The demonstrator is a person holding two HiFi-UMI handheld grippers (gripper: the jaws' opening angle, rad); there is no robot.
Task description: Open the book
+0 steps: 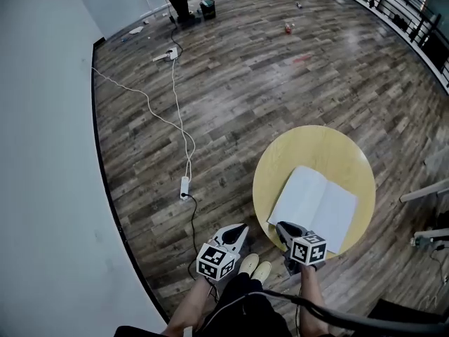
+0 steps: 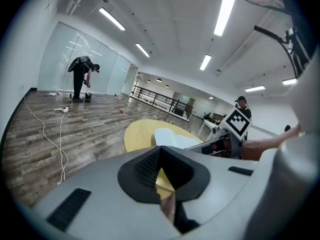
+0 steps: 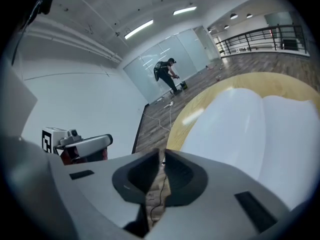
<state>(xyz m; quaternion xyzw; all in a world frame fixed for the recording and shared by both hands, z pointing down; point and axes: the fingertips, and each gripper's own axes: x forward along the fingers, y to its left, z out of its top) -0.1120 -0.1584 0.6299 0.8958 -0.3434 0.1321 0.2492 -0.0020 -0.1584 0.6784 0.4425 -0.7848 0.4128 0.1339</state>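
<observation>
The book [image 1: 313,206] is lying open on the yellow surface [image 1: 309,146], the left gripper [image 1: 240,229] is hanging closed beside the surface, the right gripper [image 1: 282,227] is hanging slightly open by the book's near corner, both empty and carrying black-and-white marker cubes [image 1: 215,260], and a white cable [image 1: 179,128] is trailing across the floor [image 1: 245,83].

White blank pages on the book [image 1: 313,206]. Pale yellow worktop [image 1: 309,146]. Brown and grey wood stripes on the floor [image 1: 245,83]. White cable [image 1: 185,185]. Grey left tongs [image 1: 240,229] and right tongs [image 1: 282,227], black inside, with black-and-white square marks on top.
</observation>
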